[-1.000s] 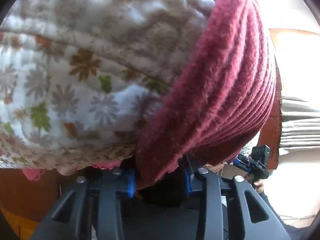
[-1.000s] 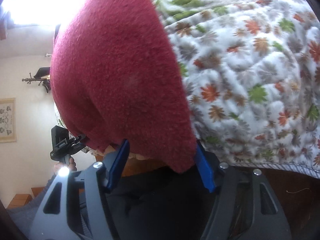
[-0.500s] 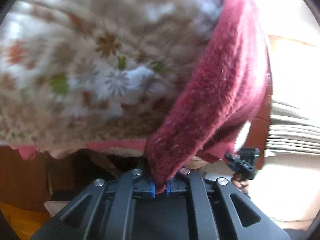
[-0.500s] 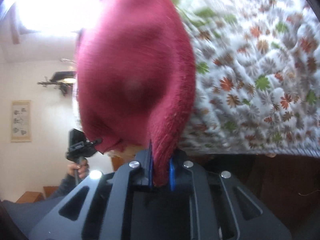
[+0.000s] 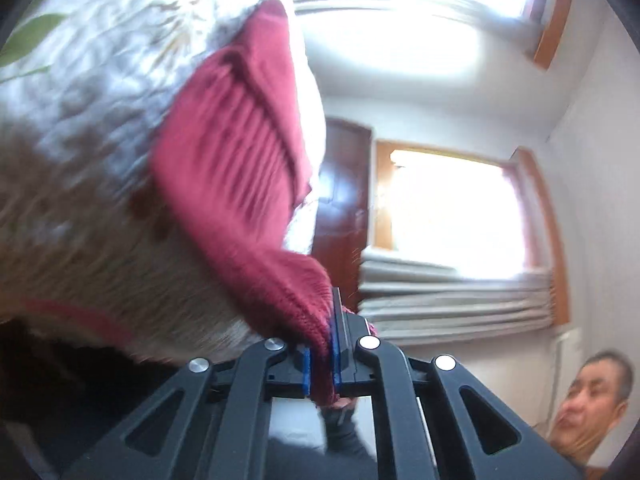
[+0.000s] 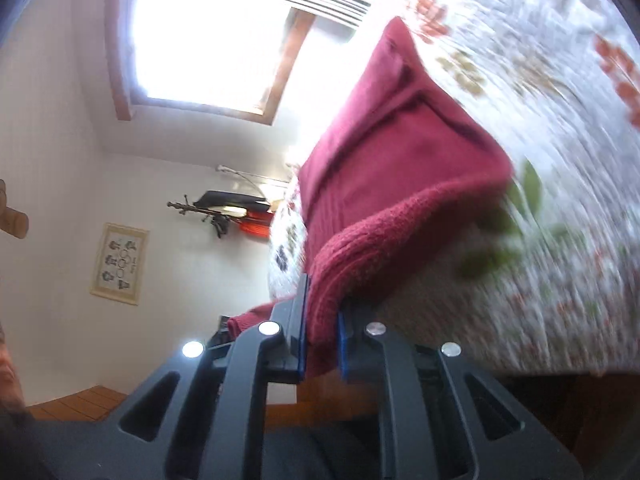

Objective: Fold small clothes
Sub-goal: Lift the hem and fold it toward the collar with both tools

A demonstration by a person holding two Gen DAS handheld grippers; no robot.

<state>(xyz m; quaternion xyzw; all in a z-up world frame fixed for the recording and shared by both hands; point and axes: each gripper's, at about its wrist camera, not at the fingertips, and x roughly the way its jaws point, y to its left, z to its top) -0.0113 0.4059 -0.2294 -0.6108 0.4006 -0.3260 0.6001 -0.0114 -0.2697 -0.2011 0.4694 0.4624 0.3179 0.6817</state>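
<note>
Left gripper (image 5: pixel 320 368) is clamped on the near edge of a dark red knit garment (image 5: pixel 236 168); blue pads (image 5: pixel 335 356) pinch a bunched bit of ribbed knit betw. them. From that grip the garment runs up and away, its far part lying against a floral quilt (image 5: pixel 80 128) that fills the left of the view. Quilt is blurred. To the right: a bright window (image 5: pixel 452 212) w/ wood frame, folded curtain below it, a dark wood door beside it, and a person low in the far-right corner.

Right gripper (image 6: pixel 322 344) is likewise closed on the same garment (image 6: pixel 392 168), thick rolled edge squeezed betw. its blue pads (image 6: pixel 301 336). Garment rises from the grip and lies on the quilt (image 6: pixel 540 120) on the right side of this view. On the left: white wall, a window (image 6: pixel 208 40), a small framed picture (image 6: pixel 120 264), and a wall rack w/ dark items.
</note>
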